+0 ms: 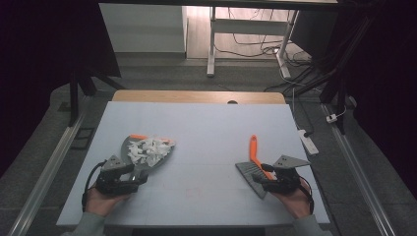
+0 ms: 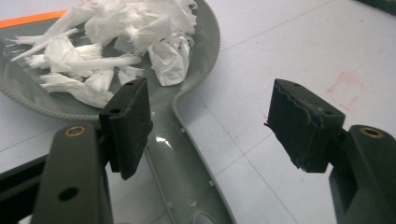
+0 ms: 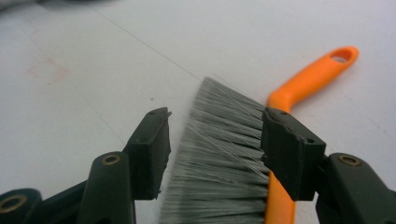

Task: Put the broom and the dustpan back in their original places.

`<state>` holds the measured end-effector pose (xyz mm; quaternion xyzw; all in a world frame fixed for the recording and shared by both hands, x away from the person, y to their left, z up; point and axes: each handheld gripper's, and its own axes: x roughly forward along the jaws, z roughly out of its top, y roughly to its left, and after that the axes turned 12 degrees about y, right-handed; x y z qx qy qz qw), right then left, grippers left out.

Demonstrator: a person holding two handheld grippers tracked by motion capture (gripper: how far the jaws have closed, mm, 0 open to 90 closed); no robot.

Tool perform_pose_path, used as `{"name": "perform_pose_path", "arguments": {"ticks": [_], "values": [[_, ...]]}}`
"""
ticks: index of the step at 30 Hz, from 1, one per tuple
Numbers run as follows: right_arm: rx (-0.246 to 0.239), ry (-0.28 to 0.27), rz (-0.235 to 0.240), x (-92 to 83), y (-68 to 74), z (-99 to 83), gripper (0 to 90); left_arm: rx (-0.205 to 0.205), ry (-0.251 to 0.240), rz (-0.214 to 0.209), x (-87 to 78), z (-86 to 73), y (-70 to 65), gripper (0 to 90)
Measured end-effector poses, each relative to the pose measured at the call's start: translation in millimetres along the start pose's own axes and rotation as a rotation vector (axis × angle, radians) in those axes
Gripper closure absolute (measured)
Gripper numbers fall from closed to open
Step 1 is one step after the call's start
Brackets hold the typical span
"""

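At the left of the pale tabletop (image 1: 206,123), your left hand-held gripper (image 1: 132,175) is released, its jaws spread wide on both sides of the handle of the grey dustpan (image 1: 134,147). In the left gripper view the handle runs between the jaws, nearer to the left one, and I cannot tell if that jaw touches it. The pan carries a heap of torn white paper (image 1: 147,149) and has an orange strip at its far edge. At the right, your right hand-held gripper (image 1: 265,173) is also released. Its jaws stand around the grey bristles of the brush (image 1: 252,169), which lies flat, its orange handle pointing away from you.
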<state>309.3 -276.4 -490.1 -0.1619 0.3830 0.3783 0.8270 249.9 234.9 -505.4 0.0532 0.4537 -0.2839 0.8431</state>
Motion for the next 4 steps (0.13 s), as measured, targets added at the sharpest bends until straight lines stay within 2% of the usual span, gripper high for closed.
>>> {"name": "perform_pose_path", "arguments": {"ticks": [4], "values": [[-0.019, -0.015, 0.007, -0.1, 0.4, 0.0, 42.7, 0.001, 0.005, -0.011, 0.5, -0.1, -0.7, 30.7]]}}
